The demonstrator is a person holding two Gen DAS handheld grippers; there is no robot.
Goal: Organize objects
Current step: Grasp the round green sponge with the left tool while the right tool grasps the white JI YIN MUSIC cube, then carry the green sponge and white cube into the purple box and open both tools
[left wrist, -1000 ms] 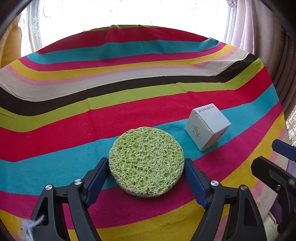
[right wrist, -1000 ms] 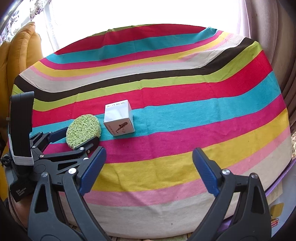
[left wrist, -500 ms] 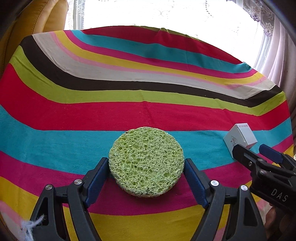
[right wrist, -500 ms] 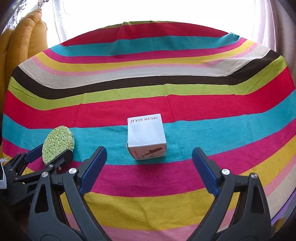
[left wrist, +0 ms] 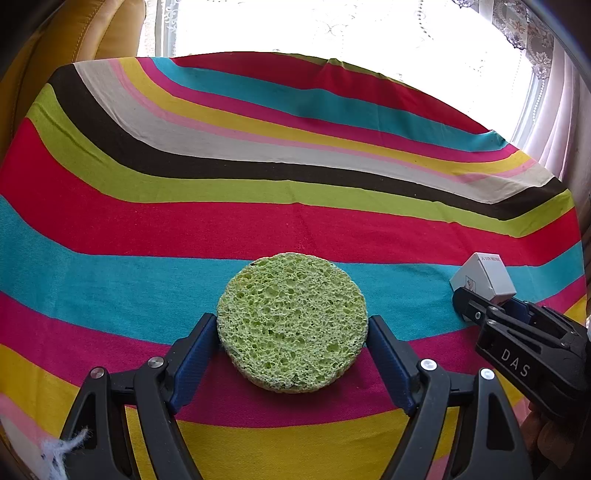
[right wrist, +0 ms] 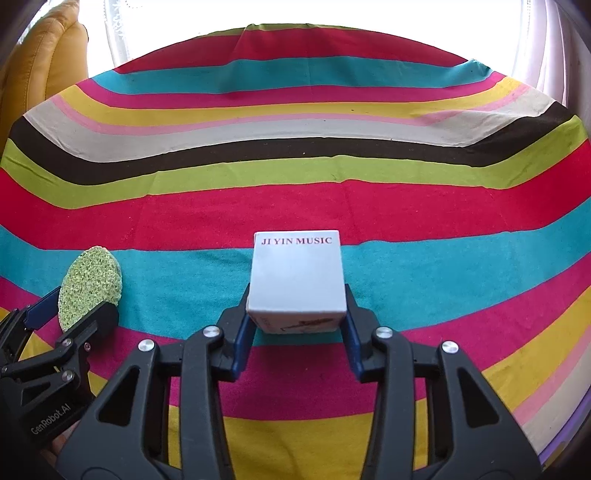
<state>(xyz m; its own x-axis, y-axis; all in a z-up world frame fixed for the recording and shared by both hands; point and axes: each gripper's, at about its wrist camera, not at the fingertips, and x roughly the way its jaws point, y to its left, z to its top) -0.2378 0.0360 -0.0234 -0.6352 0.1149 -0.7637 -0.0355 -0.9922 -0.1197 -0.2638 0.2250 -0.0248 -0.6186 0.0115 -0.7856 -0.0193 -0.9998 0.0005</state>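
1. Left gripper [left wrist: 291, 354] tilts down at the table; its blue pads sit against both sides of the round green porous sponge [left wrist: 291, 321] - so it's got hold of it, jaws fairly wide since the sponge is wide.
2. Right gripper [right wrist: 297, 328] is angled down too; its jaws have just been closing and now pinch the small white cardboard cube box printed "JI YIN MUSIC" [right wrist: 297, 282] on its left and right faces.
3. Sponge and box sit near each other over the teal stripe of the bright striped tablecloth [right wrist: 369, 184], sponge to the box's left.
4. Room-wise - the far half of the cloth is bare; its far edge runs along a bright window [left wrist: 332, 26]; a yellow leather cushion [right wrist: 40, 62] sits at the far left corner.
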